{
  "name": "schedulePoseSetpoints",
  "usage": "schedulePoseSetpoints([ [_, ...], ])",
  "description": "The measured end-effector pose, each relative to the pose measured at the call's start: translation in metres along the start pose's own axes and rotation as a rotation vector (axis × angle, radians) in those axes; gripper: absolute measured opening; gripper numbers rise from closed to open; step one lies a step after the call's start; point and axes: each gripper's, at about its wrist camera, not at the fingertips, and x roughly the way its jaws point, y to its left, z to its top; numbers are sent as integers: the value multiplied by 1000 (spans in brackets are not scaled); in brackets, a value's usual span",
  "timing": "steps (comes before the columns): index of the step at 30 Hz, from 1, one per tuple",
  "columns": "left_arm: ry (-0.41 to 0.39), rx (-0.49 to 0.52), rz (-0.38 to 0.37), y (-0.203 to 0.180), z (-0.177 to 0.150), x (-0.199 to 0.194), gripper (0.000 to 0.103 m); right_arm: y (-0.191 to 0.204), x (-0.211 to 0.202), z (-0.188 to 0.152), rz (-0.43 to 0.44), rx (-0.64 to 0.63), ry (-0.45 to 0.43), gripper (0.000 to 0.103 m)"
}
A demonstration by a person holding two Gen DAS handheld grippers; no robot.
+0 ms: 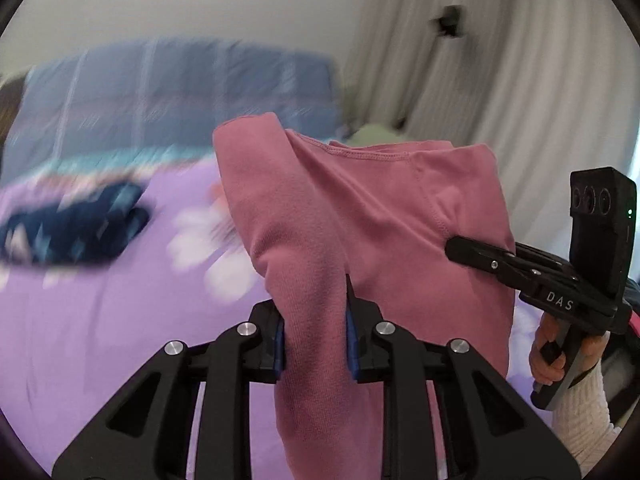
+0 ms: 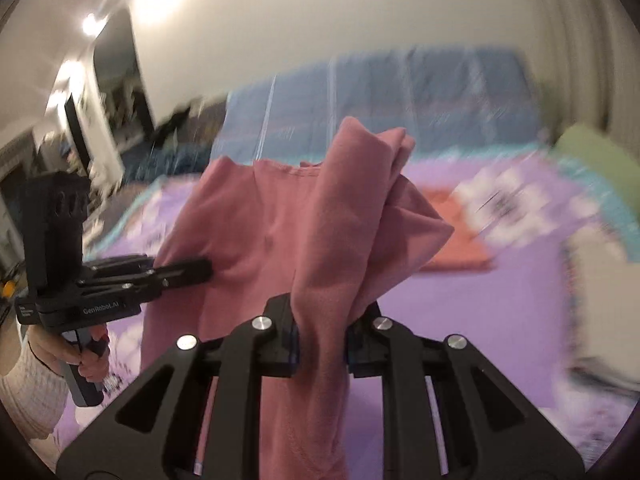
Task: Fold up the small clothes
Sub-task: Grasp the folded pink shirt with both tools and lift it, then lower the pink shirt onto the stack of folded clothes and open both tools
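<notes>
A pink garment (image 1: 360, 208) hangs in the air above the bed, held by both grippers. My left gripper (image 1: 315, 332) is shut on a bunched fold of it. My right gripper (image 2: 322, 340) is shut on another bunched fold of the same pink garment (image 2: 280, 232). The right gripper also shows in the left wrist view (image 1: 452, 246), its tip against the garment's right side. The left gripper also shows in the right wrist view (image 2: 206, 268), at the garment's left side. The garment's lower part hangs behind my fingers.
A purple floral bedspread (image 1: 100, 320) lies below. A dark blue folded garment (image 1: 72, 236) lies at the left on it. An orange folded garment (image 2: 460, 240) lies on the bed to the right. Blue pillows (image 1: 180, 88) stand at the head, white curtains (image 1: 520, 80) to the right.
</notes>
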Motion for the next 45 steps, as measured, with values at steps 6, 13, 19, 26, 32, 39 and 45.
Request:
schedulePoseSetpoints([
  [6,-99,227,-80,-120,56,6,23,-51,-102,27,-177,-6,-150,16],
  [13,-147,335,-164,-219,108,50,23,-133,-165,69,-346,64,-237,16],
  [19,-129,361,-175,-266,136,115,23,-197,-164,93,-472,106,-232,16],
  [26,-42,377,-170,-280,135,198,24,-274,-128,87,-544,198,-166,16],
  [32,4,395,-131,-279,125,258,24,-327,-80,74,-571,269,-112,16],
  [39,140,407,58,-255,83,343,49,-365,-19,26,-871,289,72,72],
  [45,210,584,90,-244,0,367,55,-388,18,-78,-790,423,284,67],
])
